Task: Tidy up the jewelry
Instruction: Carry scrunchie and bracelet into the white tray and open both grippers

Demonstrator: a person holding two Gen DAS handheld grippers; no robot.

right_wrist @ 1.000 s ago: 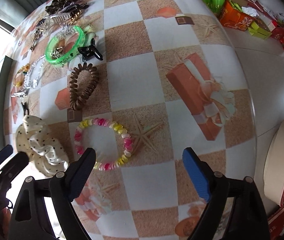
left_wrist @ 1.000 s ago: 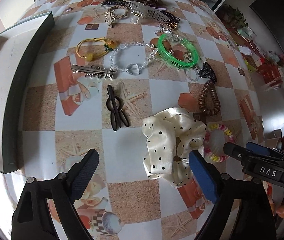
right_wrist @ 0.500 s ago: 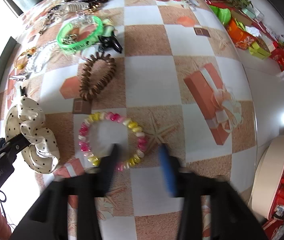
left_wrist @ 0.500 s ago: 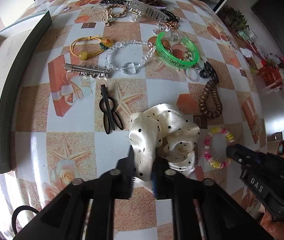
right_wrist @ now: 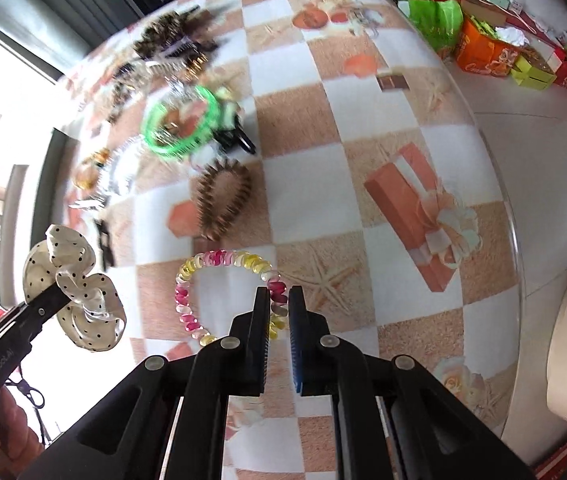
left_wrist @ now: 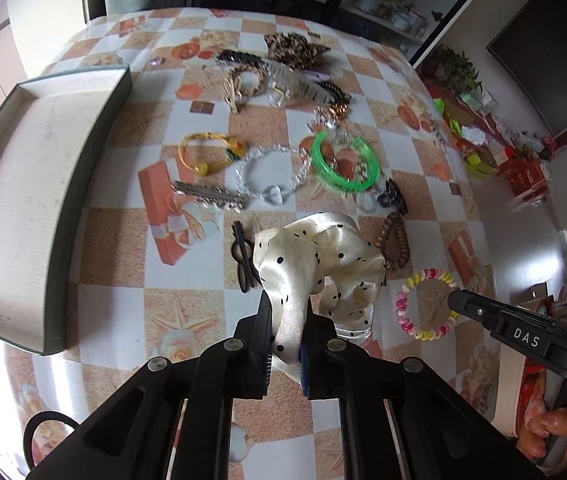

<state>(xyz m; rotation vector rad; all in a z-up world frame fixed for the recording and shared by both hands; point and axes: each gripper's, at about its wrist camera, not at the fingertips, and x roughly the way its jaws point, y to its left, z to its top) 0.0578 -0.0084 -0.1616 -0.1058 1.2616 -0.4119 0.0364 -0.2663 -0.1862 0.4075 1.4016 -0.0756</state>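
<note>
Left gripper (left_wrist: 285, 334) pinching soft, limp scrunchie (left_wrist: 315, 256) by a fold | right gripper (right_wrist: 279, 312) pinching springy coil bracelet (right_wrist: 219, 264) at its near rim

Both my wrist cameras look steeply down at the table (left_wrist: 267, 128) from close; each frame's centre shares the green bangle (left_wrist: 343, 160).

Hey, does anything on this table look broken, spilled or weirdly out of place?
Nothing looks damaged or spilled. The jewelry lies loose on the table beside the tray; the dotted scrunchie and spiral bracelet are simply clamped in hand-held grippers.
</note>
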